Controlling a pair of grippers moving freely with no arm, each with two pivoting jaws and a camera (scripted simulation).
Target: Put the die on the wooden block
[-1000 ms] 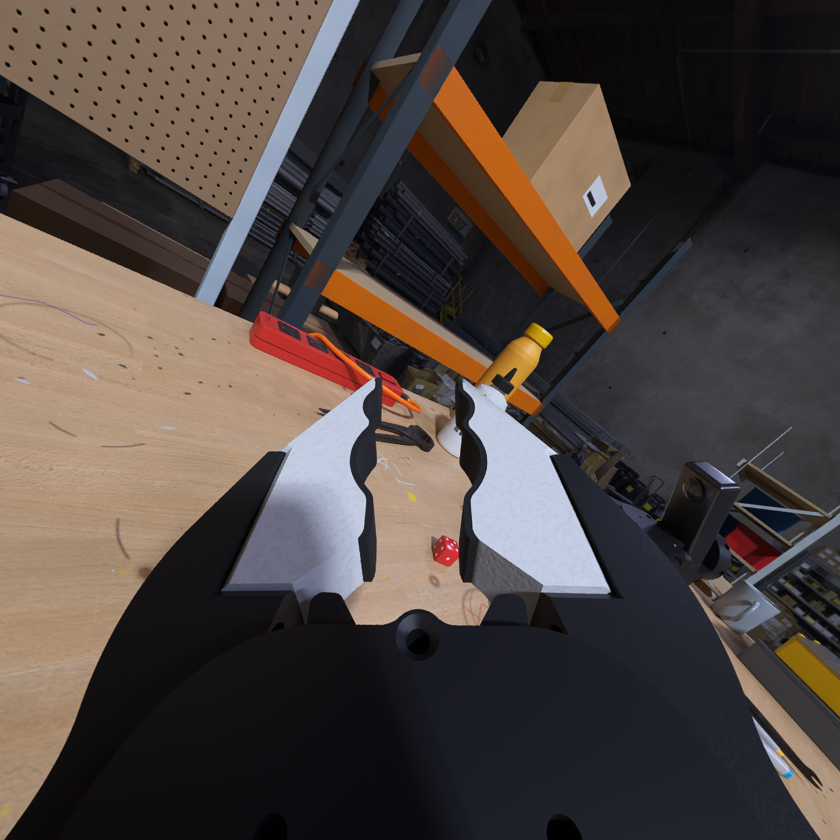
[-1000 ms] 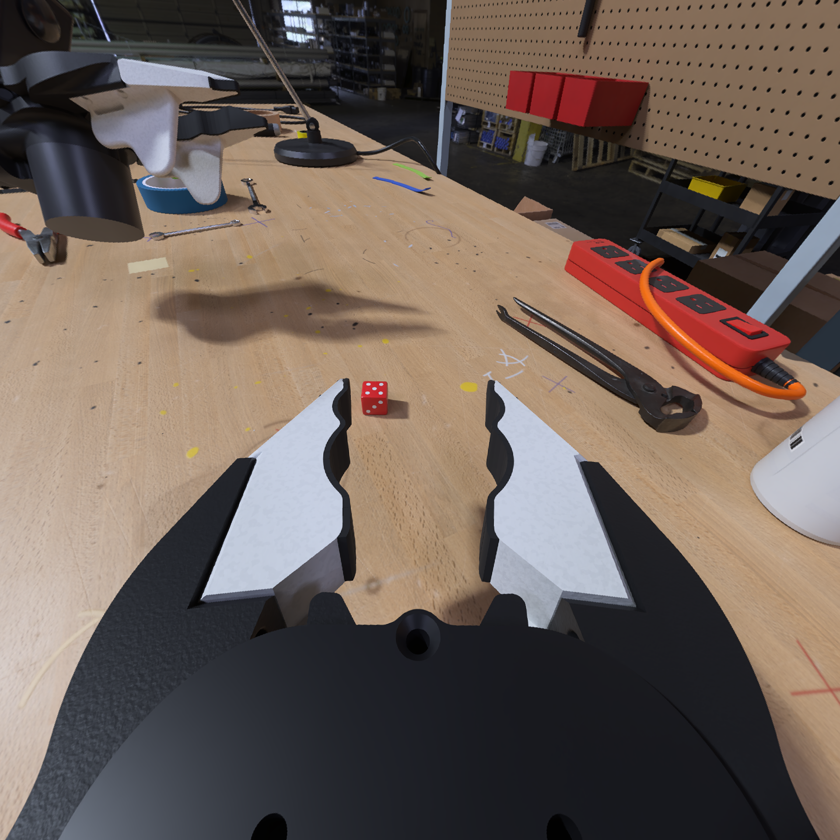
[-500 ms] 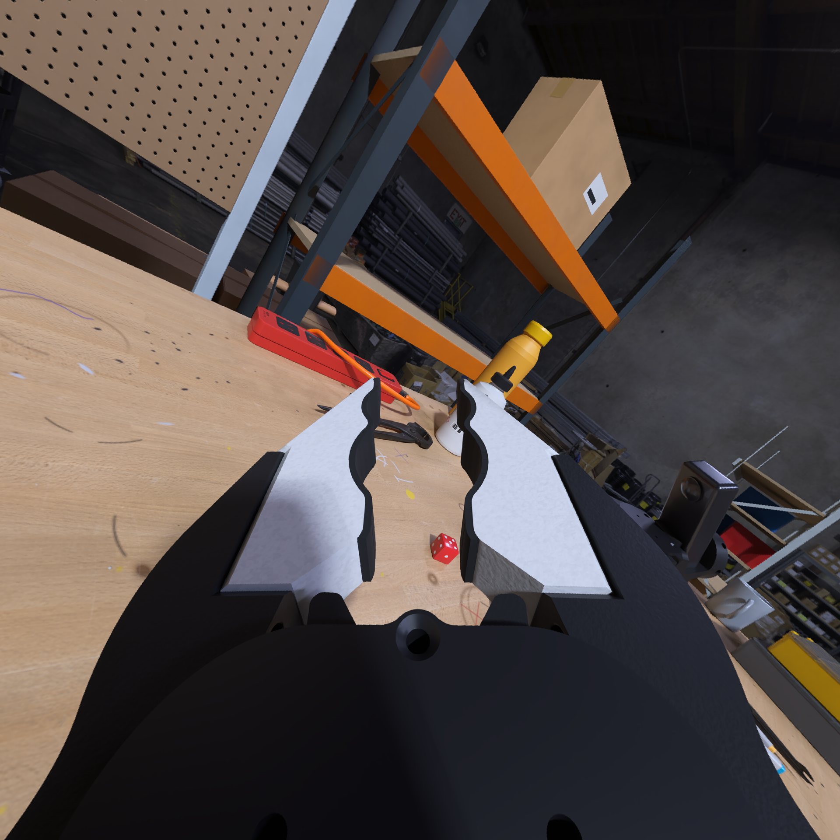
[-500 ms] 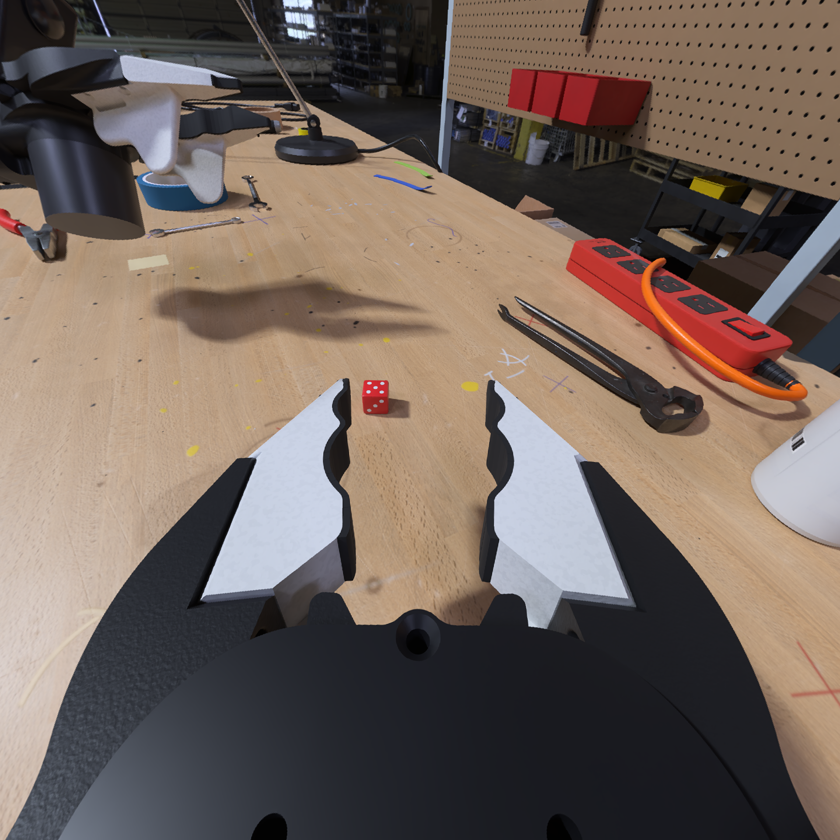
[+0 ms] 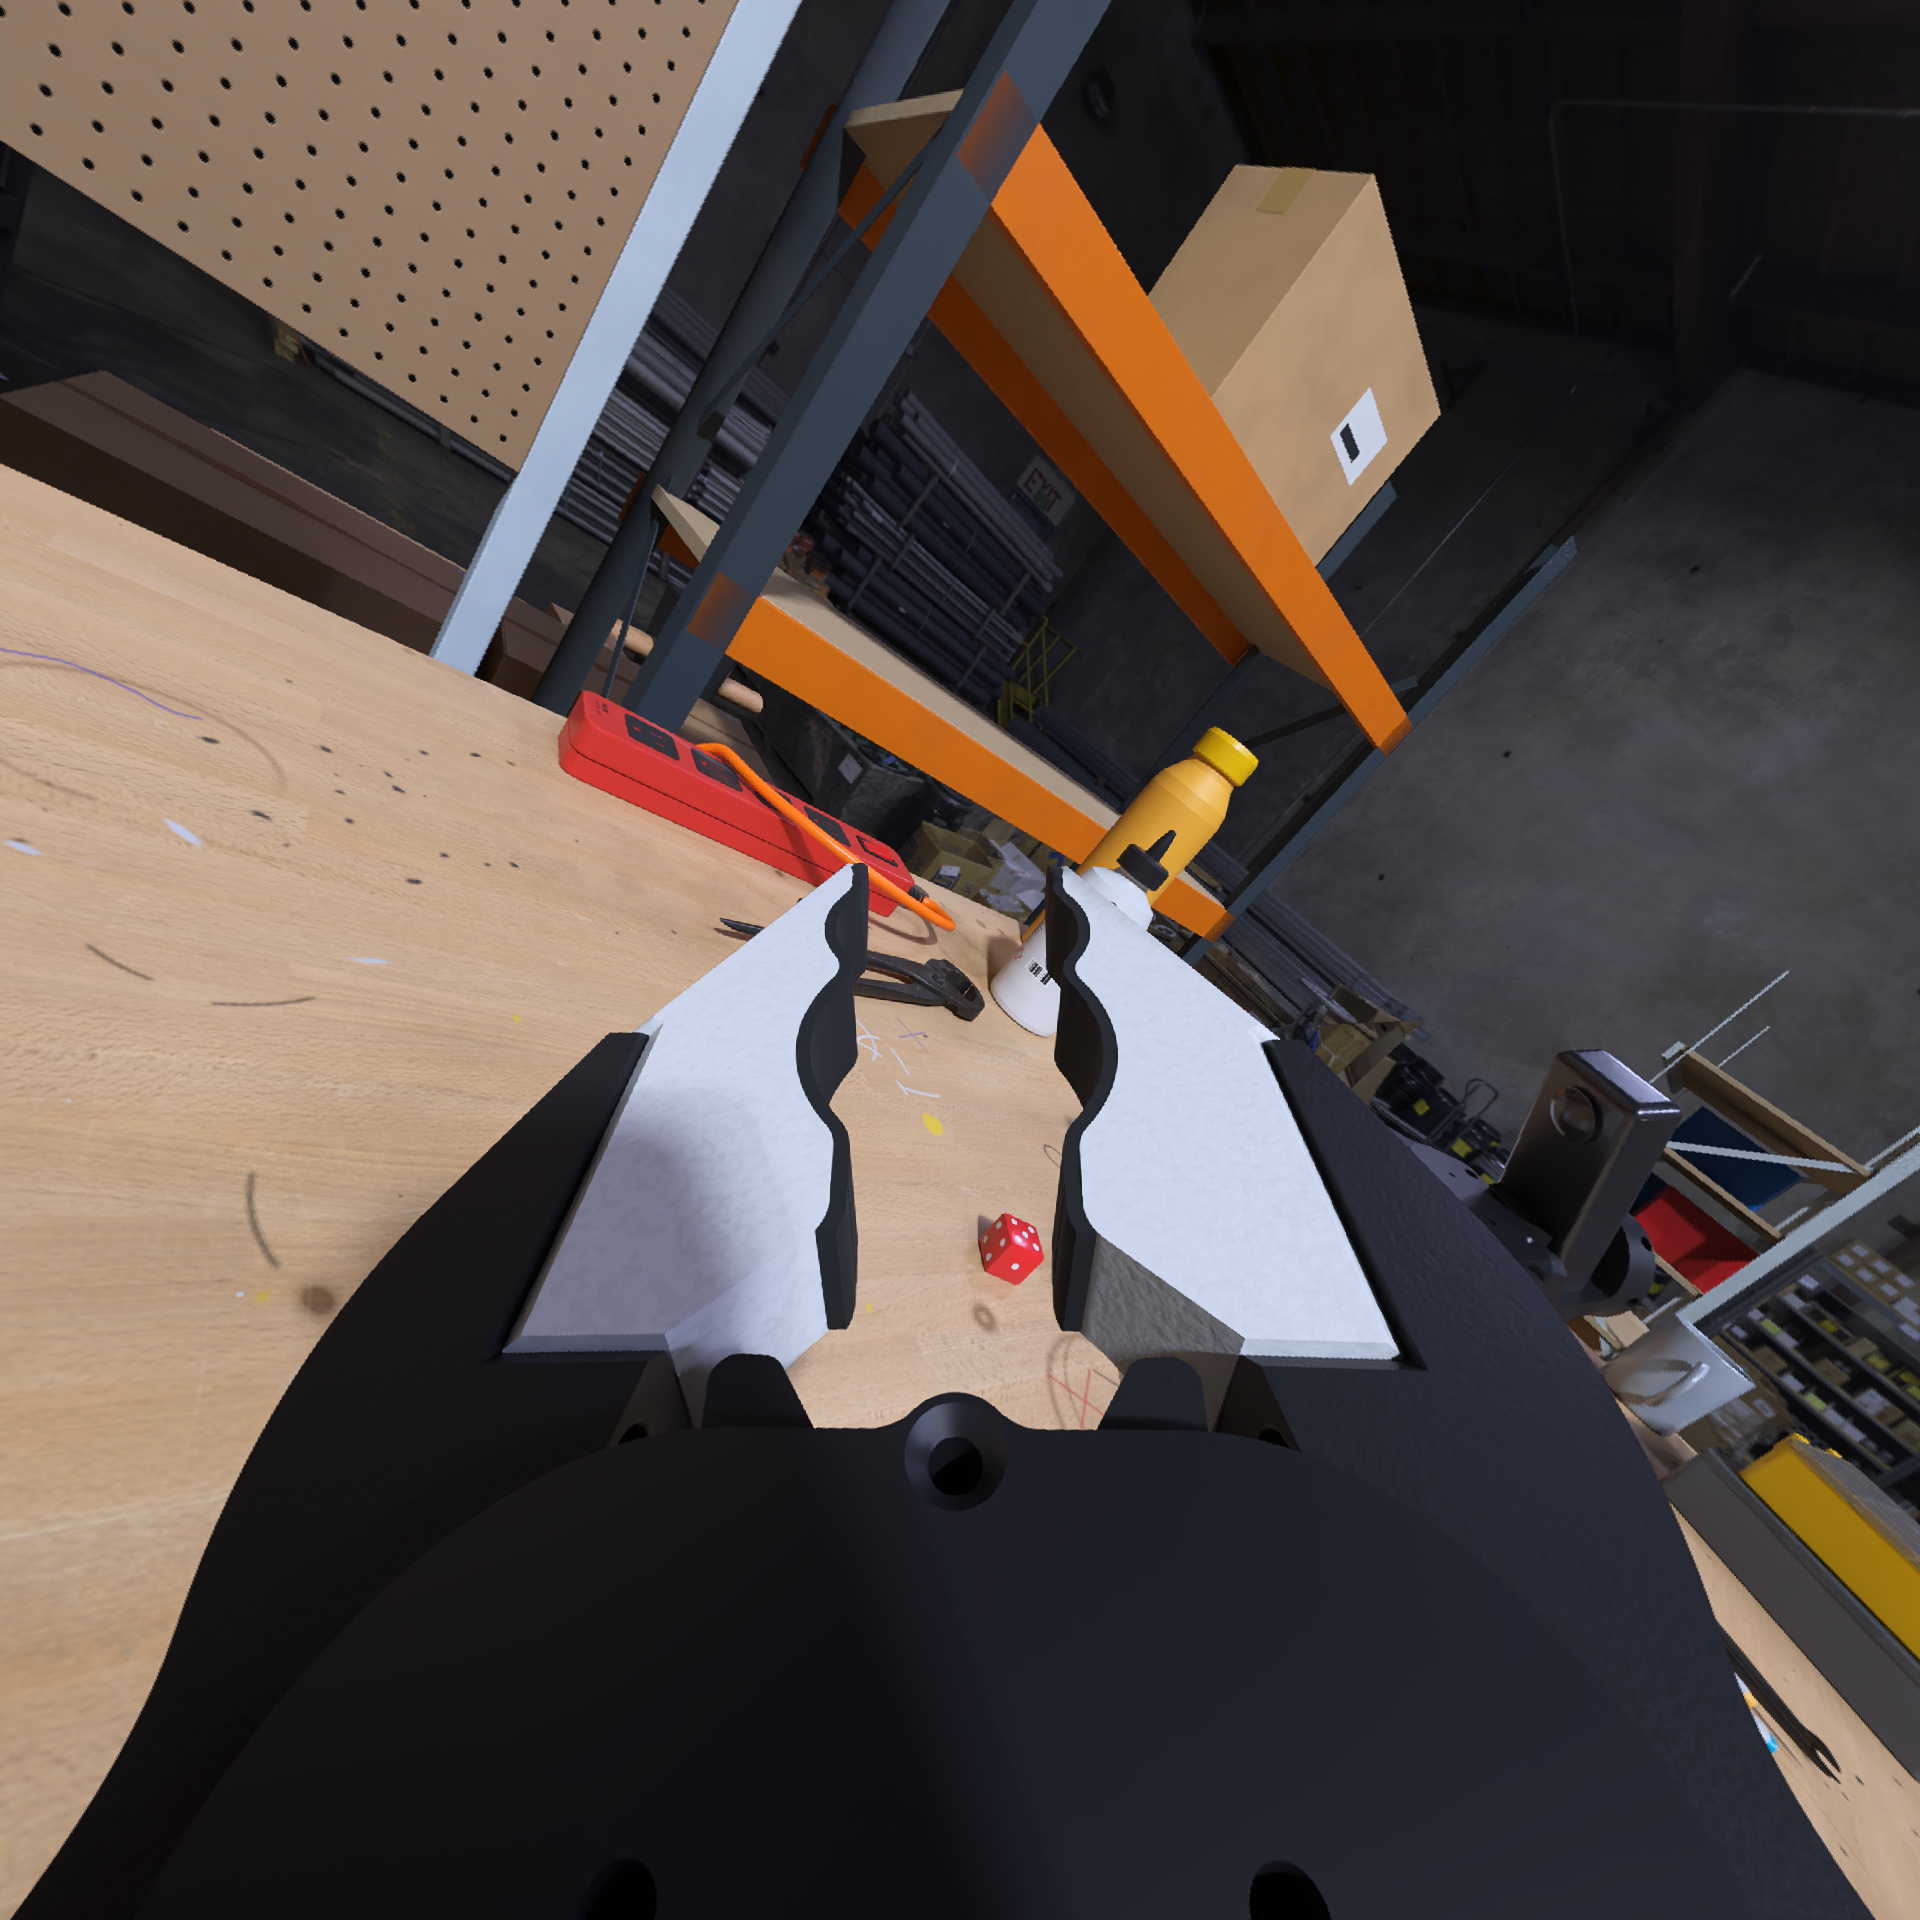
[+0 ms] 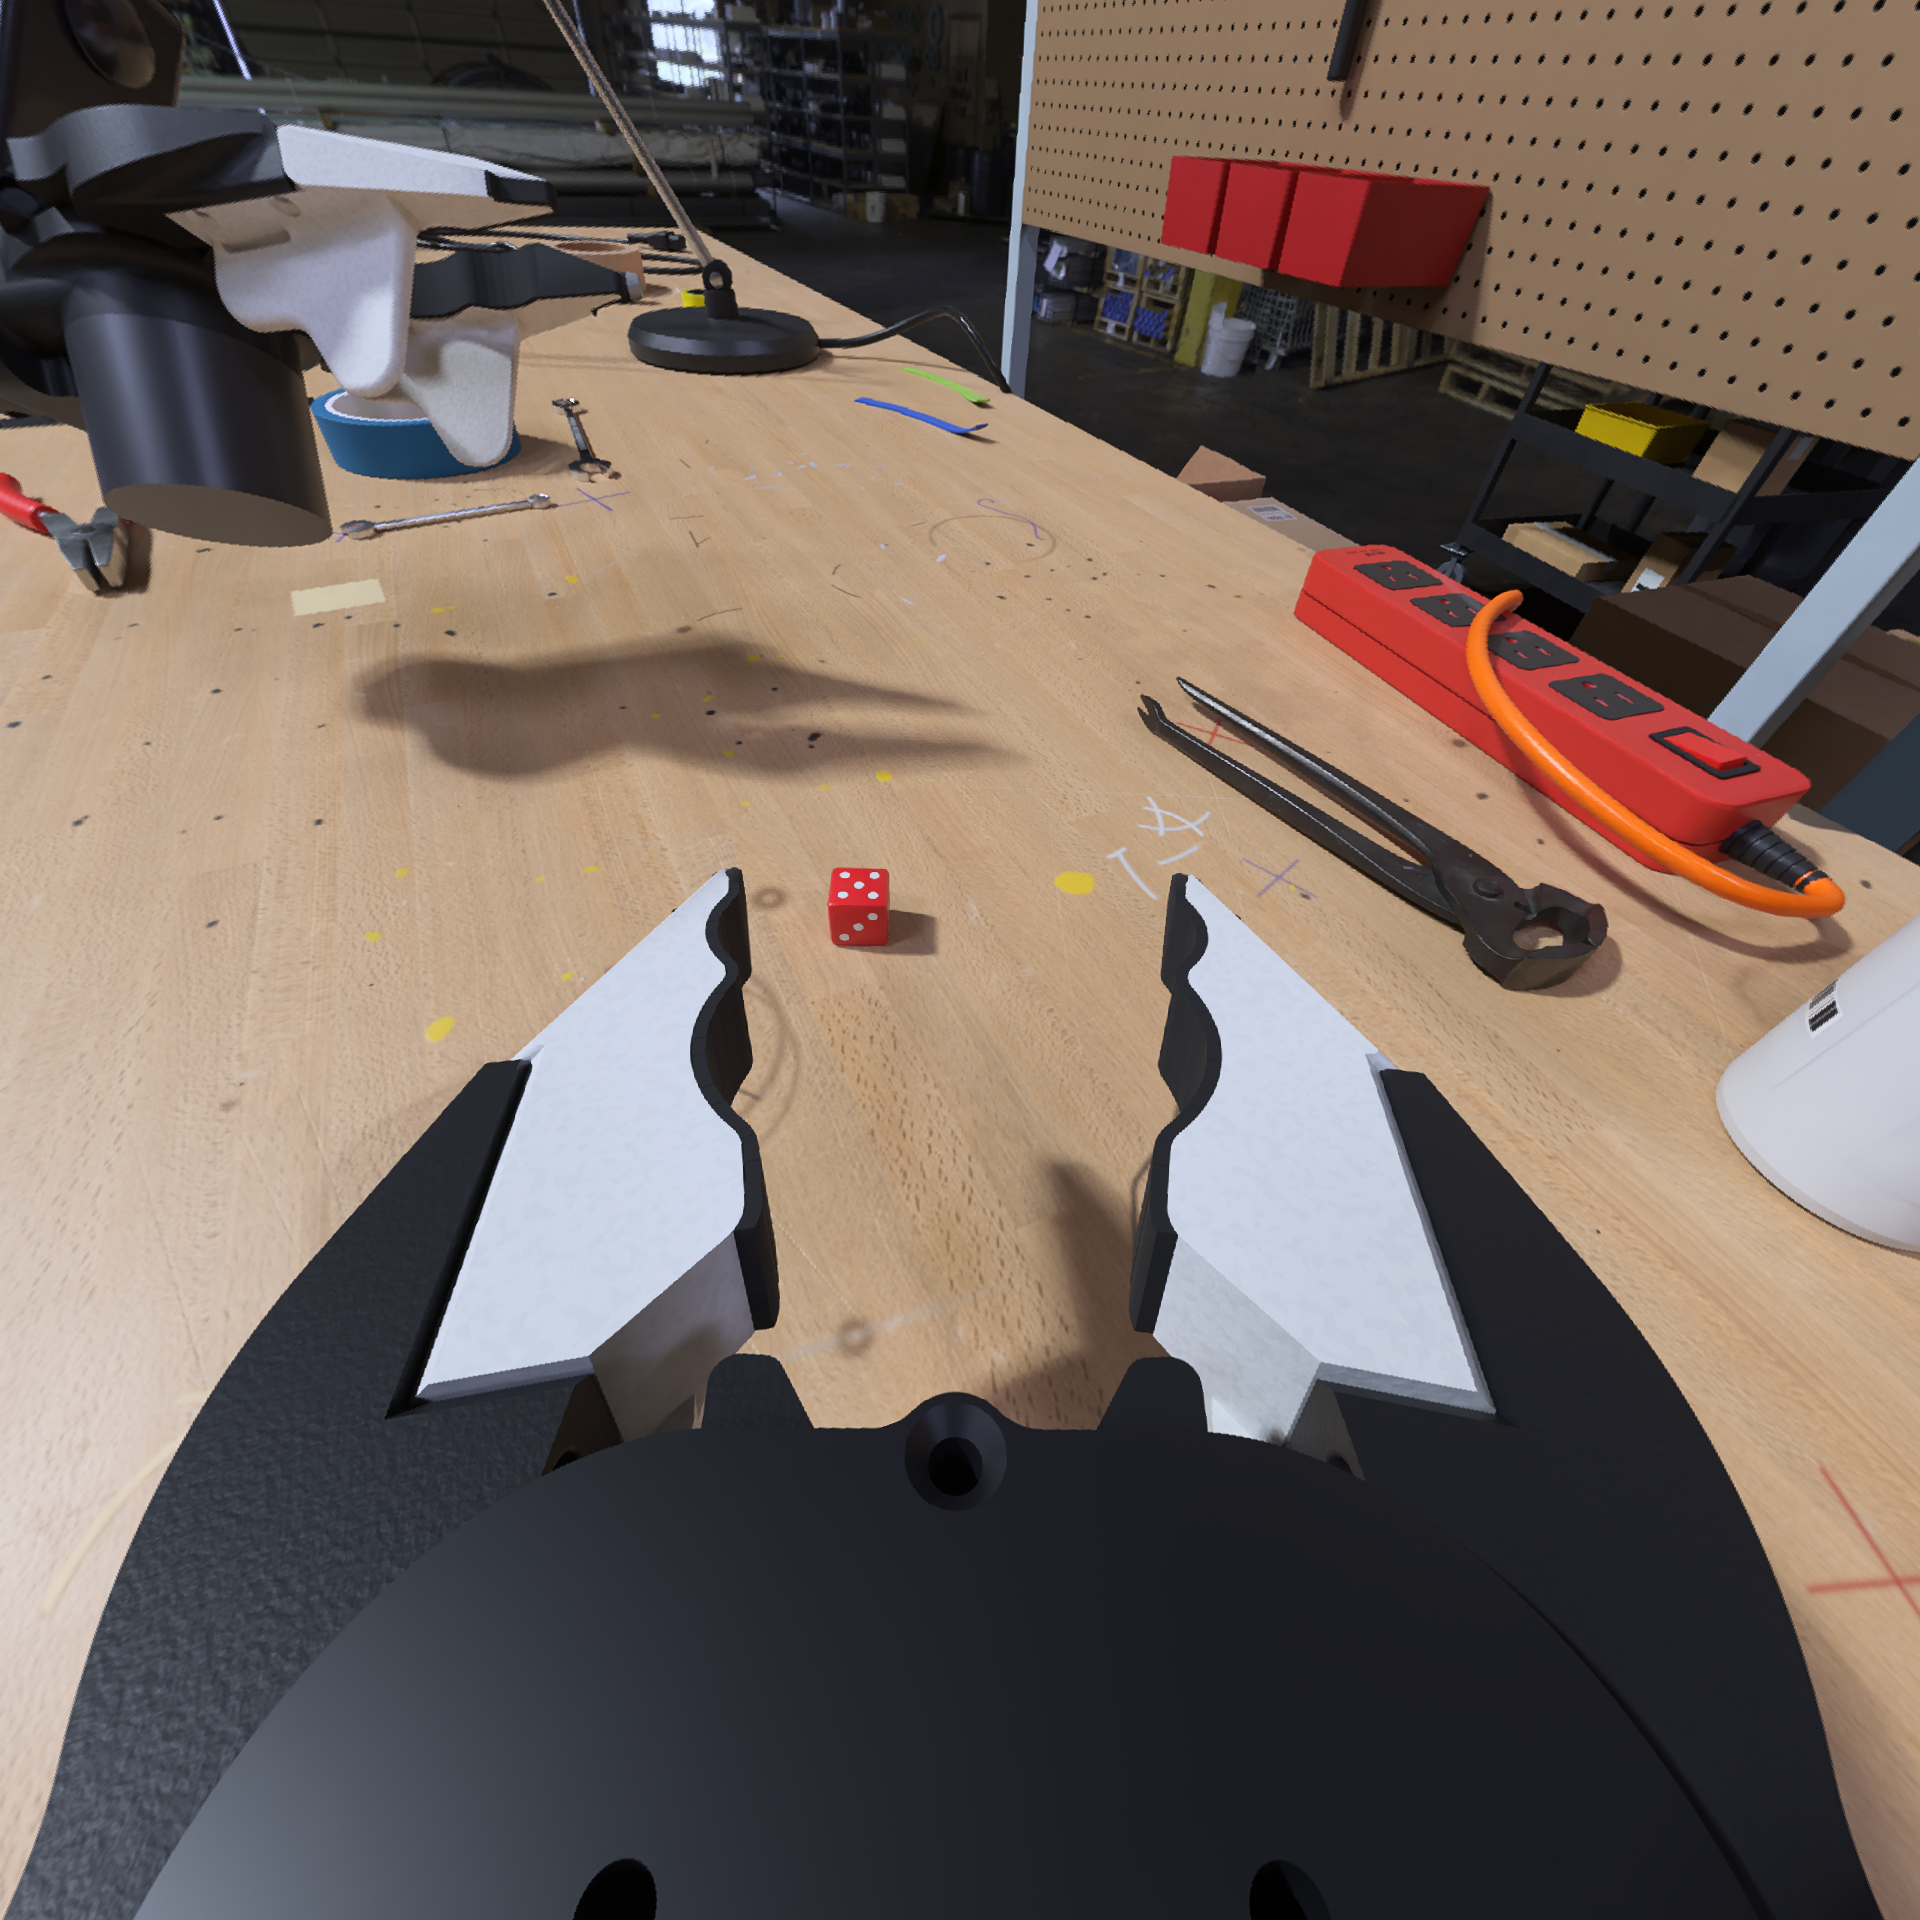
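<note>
The small red die [image 6: 858, 906] with white pips lies on the wooden workbench [image 6: 520, 831]. It sits just beyond my right gripper's [image 6: 956, 894] fingertips and nearer the left one. The right gripper is open wide and empty, low over the bench. In the left wrist view the die [image 5: 1010, 1247] shows on the bench below, between the fingers of my left gripper [image 5: 954, 904], close to the right finger. The left gripper is open, empty and held high above the bench; it also shows in the right wrist view [image 6: 364, 281]. No wooden block shows in either view.
Black pincers [image 6: 1403, 842] and a red power strip [image 6: 1538, 686] with an orange cable lie right of the die. A white bottle [image 6: 1839, 1091] stands at the right edge. Blue tape [image 6: 395, 442], wrenches [image 6: 447, 516] and a lamp base [image 6: 722, 338] sit far left.
My right gripper's jaws have opened wider. The die has not moved. The left gripper has drifted only slightly.
</note>
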